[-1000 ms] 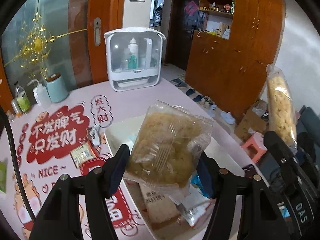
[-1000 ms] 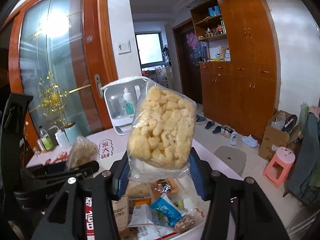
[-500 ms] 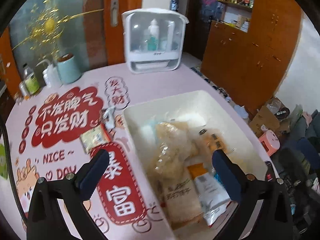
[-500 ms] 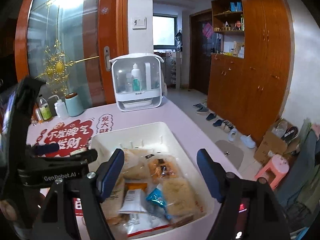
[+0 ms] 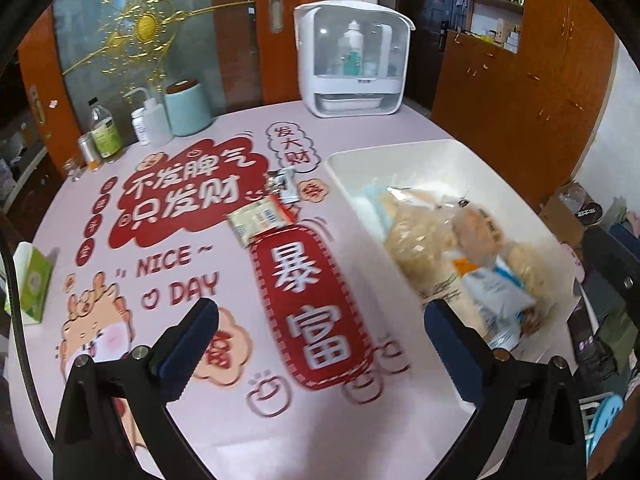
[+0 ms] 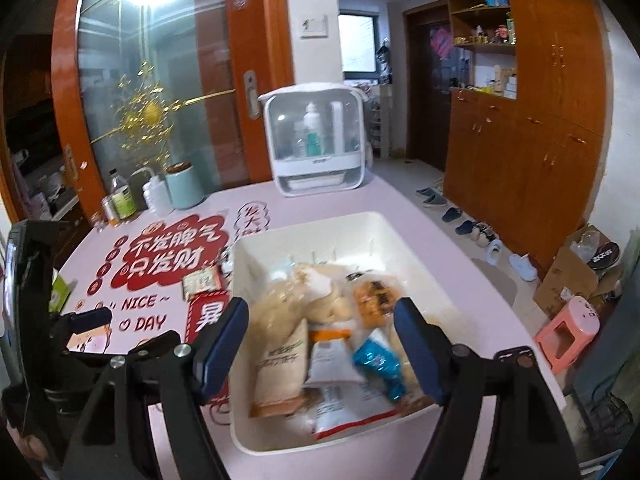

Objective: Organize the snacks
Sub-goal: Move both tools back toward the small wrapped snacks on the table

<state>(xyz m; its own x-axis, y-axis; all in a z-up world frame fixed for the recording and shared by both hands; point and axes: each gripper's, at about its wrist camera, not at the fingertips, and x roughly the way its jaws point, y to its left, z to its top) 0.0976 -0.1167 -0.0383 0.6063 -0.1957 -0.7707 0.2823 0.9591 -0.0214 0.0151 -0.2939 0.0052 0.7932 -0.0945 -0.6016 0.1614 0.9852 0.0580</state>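
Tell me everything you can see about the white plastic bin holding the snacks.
The white plastic bin is a rectangular open-topped tub with rounded corners, smooth glossy walls and small slots along its far inner wall. It sits flat on the pink printed table mat, right of the red lettering. Its near half is piled with overlapping snack packets, its far end mostly bare. Neither gripper touches it; both have open jaws.

The pink table mat (image 5: 224, 392) reads "NICE ~ DAY", "不发脾气只发财" and "暴富".
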